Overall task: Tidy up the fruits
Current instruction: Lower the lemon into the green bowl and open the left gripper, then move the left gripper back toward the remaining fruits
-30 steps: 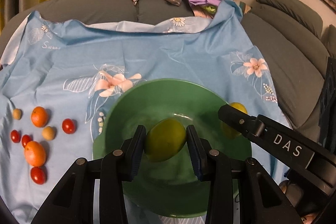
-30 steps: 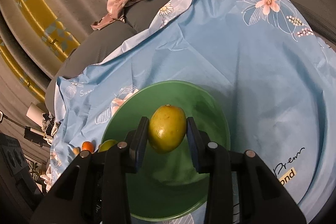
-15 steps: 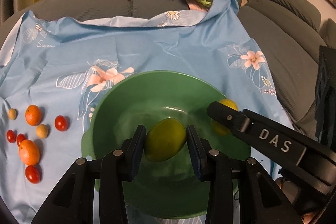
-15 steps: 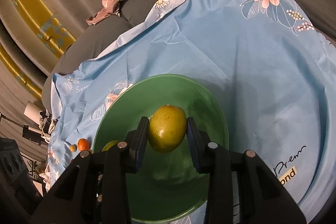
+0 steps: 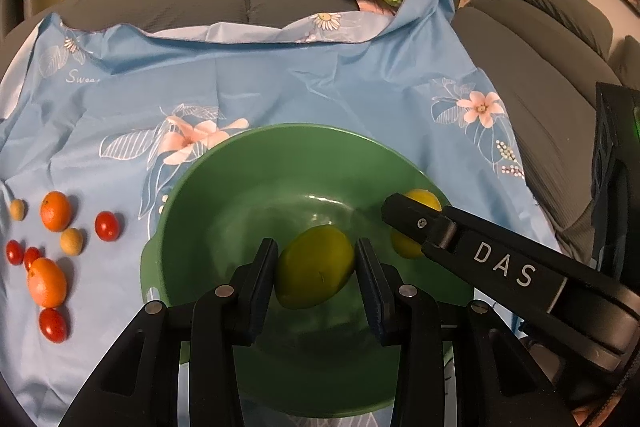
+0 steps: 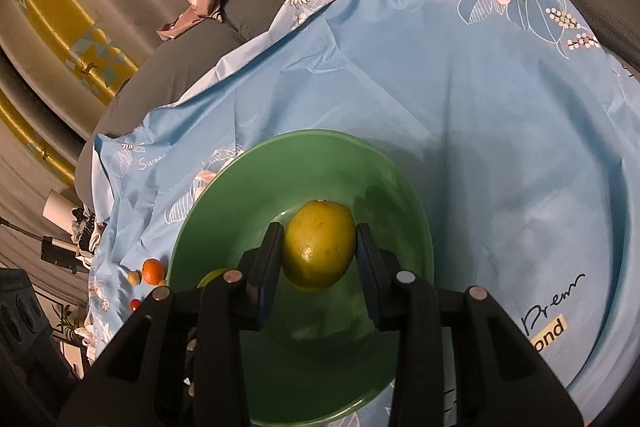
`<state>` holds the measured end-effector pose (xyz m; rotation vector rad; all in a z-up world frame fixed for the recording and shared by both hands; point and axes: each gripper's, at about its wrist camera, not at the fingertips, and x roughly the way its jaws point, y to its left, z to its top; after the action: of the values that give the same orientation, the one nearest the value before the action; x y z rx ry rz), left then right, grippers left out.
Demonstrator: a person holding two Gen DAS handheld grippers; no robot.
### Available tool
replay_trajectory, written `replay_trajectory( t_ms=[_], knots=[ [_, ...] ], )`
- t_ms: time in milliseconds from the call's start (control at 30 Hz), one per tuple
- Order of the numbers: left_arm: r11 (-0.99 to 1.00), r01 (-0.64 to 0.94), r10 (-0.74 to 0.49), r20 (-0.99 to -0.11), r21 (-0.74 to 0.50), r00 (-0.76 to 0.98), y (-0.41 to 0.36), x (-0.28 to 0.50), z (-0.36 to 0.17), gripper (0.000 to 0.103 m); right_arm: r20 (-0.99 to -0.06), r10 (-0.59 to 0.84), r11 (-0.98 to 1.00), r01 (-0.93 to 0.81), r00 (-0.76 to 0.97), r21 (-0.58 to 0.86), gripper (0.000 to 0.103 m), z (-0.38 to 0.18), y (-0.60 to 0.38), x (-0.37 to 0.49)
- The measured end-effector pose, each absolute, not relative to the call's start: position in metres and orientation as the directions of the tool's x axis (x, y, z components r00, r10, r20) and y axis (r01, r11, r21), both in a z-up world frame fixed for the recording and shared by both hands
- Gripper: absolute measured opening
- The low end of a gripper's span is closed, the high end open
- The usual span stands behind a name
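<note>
bowl (image 5: 240, 163) green | cloth (image 5: 320, 79) blue (pink flowers) | lemon (image 6: 319, 243) yellow-green

My left gripper (image 5: 316, 267) clamps a yellow-green round lemon (image 5: 315, 273) between its 2 black pads, above the hollow of a wide green plastic bowl (image 5: 248, 171) that sits on a light blue flower-printed cloth (image 5: 280, 79). From the right, my right gripper (image 5: 412, 227) reaches over the bowl's rim with a yellow lemon (image 5: 420, 197) partly hidden behind its black finger. On the cloth to the left, well apart from the bowl, lie 2 oranges (image 5: 55, 211), 4 small red tomatoes (image 5: 107, 225) and 2 small tan round fruits (image 5: 72, 241).
</note>
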<state>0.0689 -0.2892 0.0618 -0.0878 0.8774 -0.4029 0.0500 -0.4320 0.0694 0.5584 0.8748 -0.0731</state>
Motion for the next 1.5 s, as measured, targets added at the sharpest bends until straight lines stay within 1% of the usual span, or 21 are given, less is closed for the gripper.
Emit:
replay_trajectory(
  t_ms=[800,1033,1233,1300,1367,1433,1500],
  knots=[
    [0.928,0.3,-0.358,-0.756,-0.222,0.548,-0.291,0.071,0.054,0.039,-0.756,0.17,0.875,0.256,0.632,0.41,0.039,0.066,-0.423,0.055],
    [0.931,0.302,-0.346,-0.764,-0.206,0.545,-0.292,0.07,0.052,0.039,-0.754,0.168,0.884,0.241,0.635,0.4,0.037,0.067,-0.419,0.056],
    [0.927,0.291,-0.361,-0.778,-0.237,0.515,-0.29,0.074,0.049,0.039,-0.754,0.163,0.878,0.255,0.636,0.404,0.038,0.067,-0.421,0.055],
    [0.926,0.293,-0.366,-0.762,-0.239,0.534,-0.288,0.071,0.052,0.039,-0.754,0.159,0.877,0.259,0.638,0.404,0.038,0.068,-0.421,0.054],
    [0.922,0.298,-0.376,-0.746,-0.245,0.549,-0.286,0.069,0.058,0.039,-0.752,0.154,0.875,0.264,0.641,0.405,0.042,0.069,-0.421,0.053],
    [0.917,0.298,-0.392,-0.742,-0.266,0.544,-0.284,0.069,0.062,0.04,-0.743,0.156,0.871,0.264,0.65,0.414,0.051,0.072,-0.421,0.051],
    [0.905,0.292,-0.423,-0.73,-0.309,0.537,-0.276,0.068,0.068,0.045,-0.735,0.153,0.872,0.259,0.66,0.415,0.054,0.075,-0.42,0.049]
  ],
)
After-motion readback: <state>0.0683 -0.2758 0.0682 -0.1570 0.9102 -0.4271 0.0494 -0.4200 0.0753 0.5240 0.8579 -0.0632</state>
